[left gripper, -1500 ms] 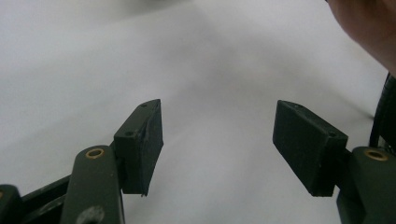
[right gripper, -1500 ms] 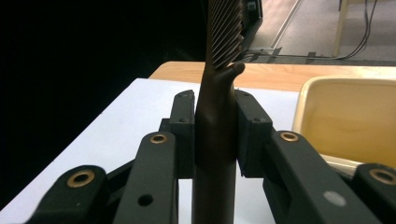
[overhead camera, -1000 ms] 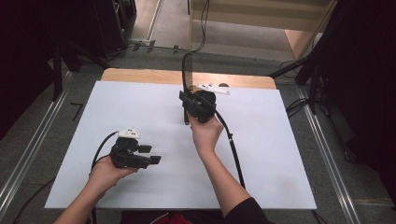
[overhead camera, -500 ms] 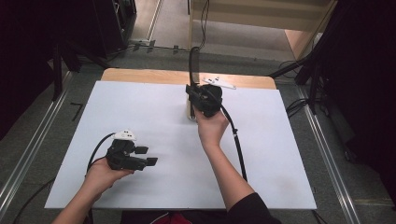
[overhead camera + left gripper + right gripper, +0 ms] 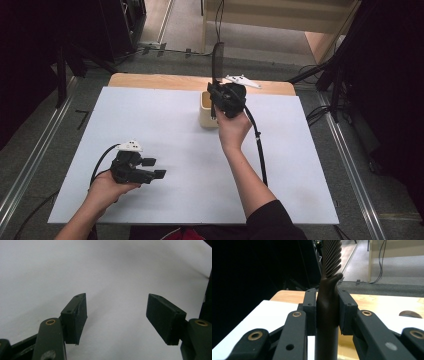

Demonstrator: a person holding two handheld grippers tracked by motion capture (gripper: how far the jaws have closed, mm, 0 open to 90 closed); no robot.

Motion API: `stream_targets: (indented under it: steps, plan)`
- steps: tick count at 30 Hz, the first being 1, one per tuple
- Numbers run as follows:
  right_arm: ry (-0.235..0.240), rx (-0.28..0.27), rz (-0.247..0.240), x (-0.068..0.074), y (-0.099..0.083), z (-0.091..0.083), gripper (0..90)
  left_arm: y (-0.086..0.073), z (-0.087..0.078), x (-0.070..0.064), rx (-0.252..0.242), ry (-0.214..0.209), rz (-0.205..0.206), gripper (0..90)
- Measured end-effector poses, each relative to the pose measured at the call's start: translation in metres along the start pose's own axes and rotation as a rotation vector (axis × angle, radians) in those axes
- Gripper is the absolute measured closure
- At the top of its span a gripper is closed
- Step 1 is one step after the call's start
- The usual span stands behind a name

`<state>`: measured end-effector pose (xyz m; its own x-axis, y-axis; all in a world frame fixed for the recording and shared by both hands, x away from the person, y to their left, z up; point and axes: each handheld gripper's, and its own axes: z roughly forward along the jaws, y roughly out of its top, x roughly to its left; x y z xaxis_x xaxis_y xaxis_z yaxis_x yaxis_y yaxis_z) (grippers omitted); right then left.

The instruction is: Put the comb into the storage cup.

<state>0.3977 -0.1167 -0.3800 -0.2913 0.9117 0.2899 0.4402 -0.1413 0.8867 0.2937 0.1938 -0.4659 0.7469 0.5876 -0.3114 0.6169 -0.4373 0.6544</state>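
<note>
Spatula (image 5: 327,307) handle sits clamped between my right fingers (image 5: 310,312), the slotted blade standing up above them, the shaft dropping straight down toward the cup (image 5: 207,109). From the high view my right gripper (image 5: 220,97) hangs right over that cream cup, which stands near the far edge of the white table (image 5: 165,125), and the blade rises dark above it. I judge this to be the step of either setting the spatula down into the cup or drawing it up out of it; the frames do not tell me which, nor whether the lower end is inside the cup.

My left gripper (image 5: 150,167) rests low near the table's near left, its fingers (image 5: 75,315) wide apart with nothing between them, only bare white surface ahead.

The next move calls for keeping the shaft upright and travelling straight along its length, so the handle does not lever against the cup's rim and tip the cup, which looks light.

As for room: the cup is near the wooden strip (image 5: 150,80) at the far edge, beyond which the table drops to the floor, so I have little margin forward. A small white part (image 5: 242,80) lies just behind my right gripper. Toward me and to both sides the table is open, and my left gripper is well apart from the cup.
</note>
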Motion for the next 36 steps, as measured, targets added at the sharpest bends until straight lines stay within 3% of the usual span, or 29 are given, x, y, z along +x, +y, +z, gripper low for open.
stream_targets:
  steps: [10, 20, 36]
  plan:
    - [-0.057, -0.031, -0.025, -0.005, 0.014, 0.007, 70.0, 0.0, 0.0, 0.001, -0.005, -0.006, -0.002, 34.2]
    - [-0.075, -0.046, -0.03, -0.009, 0.026, 0.019, 70.0, 0.0, 0.0, 0.001, -0.006, -0.01, -0.001, 34.2]
    - [-0.107, -0.033, 0.002, -0.019, 0.022, 0.043, 69.9, -0.007, -0.01, 0.004, -0.013, -0.007, 0.0, 34.2]
